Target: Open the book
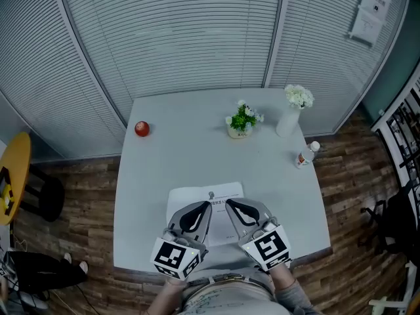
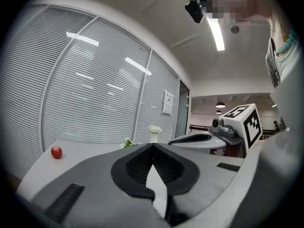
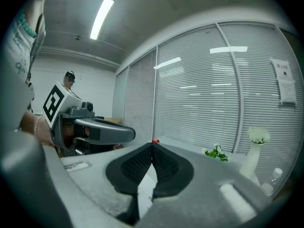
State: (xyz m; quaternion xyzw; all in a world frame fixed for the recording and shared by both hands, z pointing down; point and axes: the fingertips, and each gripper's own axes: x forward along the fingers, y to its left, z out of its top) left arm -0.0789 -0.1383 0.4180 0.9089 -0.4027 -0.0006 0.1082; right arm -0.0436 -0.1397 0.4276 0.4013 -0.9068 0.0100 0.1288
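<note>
both hand-held grippers [image 1: 203,206] [image 1: 231,206], jaws together, over the book [image 1: 220,192].

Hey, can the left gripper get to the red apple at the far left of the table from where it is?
Probably yes: only bare table lies between the left gripper and the apple, though its shut jaws would need opening first.

I'm looking at an office here: blinds [image 1: 170,38] across glass partitions [image 1: 275,31], a notice [image 1: 369,13] on one, strip light [image 2: 217,32] overhead, a plain white table [image 1: 190,156].
</note>
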